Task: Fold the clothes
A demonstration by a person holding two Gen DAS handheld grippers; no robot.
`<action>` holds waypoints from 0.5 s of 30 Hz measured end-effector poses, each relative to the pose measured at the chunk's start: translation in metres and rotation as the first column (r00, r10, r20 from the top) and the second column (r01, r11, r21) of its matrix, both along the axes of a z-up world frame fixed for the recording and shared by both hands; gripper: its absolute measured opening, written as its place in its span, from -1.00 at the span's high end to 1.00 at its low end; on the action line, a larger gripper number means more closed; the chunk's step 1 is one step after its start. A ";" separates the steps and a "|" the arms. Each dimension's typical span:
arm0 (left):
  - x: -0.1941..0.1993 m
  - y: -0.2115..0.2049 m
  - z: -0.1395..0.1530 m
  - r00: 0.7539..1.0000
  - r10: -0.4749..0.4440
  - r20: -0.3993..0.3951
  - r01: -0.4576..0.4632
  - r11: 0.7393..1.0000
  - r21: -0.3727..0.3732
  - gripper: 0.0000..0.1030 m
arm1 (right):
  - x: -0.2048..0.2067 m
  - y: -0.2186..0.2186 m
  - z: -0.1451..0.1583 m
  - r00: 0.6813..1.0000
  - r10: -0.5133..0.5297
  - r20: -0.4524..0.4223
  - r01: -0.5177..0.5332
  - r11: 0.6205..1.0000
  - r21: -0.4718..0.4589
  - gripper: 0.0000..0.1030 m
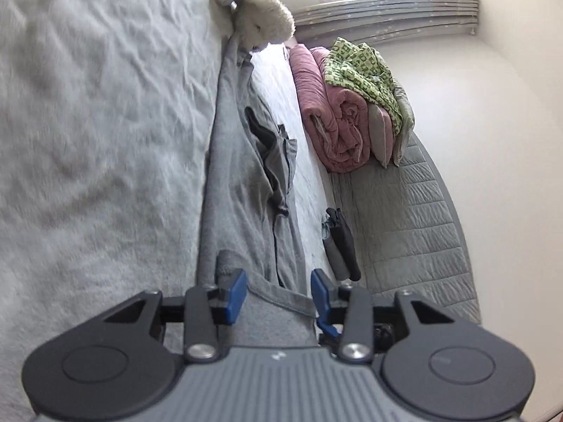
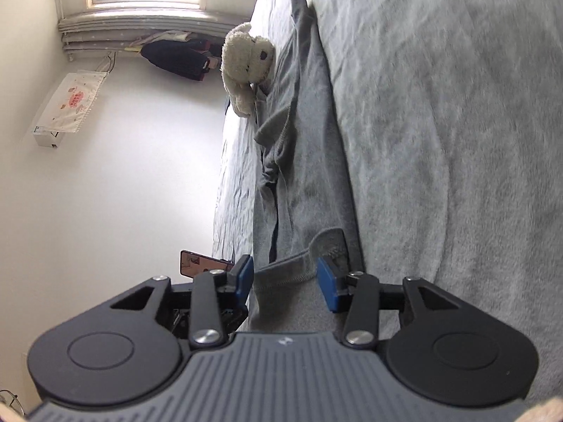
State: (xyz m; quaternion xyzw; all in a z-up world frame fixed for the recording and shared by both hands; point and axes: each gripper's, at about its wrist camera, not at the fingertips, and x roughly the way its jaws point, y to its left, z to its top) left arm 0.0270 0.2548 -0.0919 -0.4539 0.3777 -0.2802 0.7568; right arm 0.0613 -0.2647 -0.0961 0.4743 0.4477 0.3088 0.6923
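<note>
In the left wrist view, the left gripper [image 1: 278, 293] has its blue-padded jaws spread, with a hem of the grey cotton garment [image 1: 242, 183] lying between them, untouched by either pad. The garment stretches away over the pale grey fleecy bedspread [image 1: 98, 133] towards a cream plush toy [image 1: 253, 3] at the far end. To the right, a rolled pink quilt [image 1: 330, 112] carries a green patterned cloth [image 1: 366, 70], both resting on a grey quilted cover [image 1: 415, 218]. A small dark folded cloth [image 1: 339, 242] lies near the right jaw.

In the right wrist view, the right gripper [image 2: 285, 281] is likewise spread; a folded corner of the grey garment [image 2: 302, 161] sits between the pads, and I cannot tell whether either one touches it. The garment runs far along the bedspread [image 2: 457, 140] to the plush toy [image 2: 246, 63]. A dark phone-like object [image 2: 200, 263] shows left of the jaws.
</note>
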 end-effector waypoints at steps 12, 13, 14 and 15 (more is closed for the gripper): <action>-0.004 -0.022 0.015 0.993 -0.041 0.108 -0.007 0.912 0.410 0.26 | -0.016 0.047 0.031 0.961 0.086 0.264 0.041 0.896 -0.442 0.17; -0.006 -0.025 0.016 0.992 -0.047 0.120 -0.011 0.898 0.441 0.30 | -0.017 0.055 0.031 0.953 0.112 0.281 0.040 0.873 -0.485 0.22; -0.008 -0.027 0.017 0.990 -0.051 0.131 -0.016 0.884 0.467 0.31 | -0.020 0.061 0.031 0.944 0.133 0.303 0.047 0.852 -0.521 0.25; -0.010 -0.030 0.018 0.988 -0.056 0.143 -0.022 0.870 0.492 0.33 | -0.023 0.066 0.031 0.933 0.153 0.326 0.057 0.831 -0.554 0.35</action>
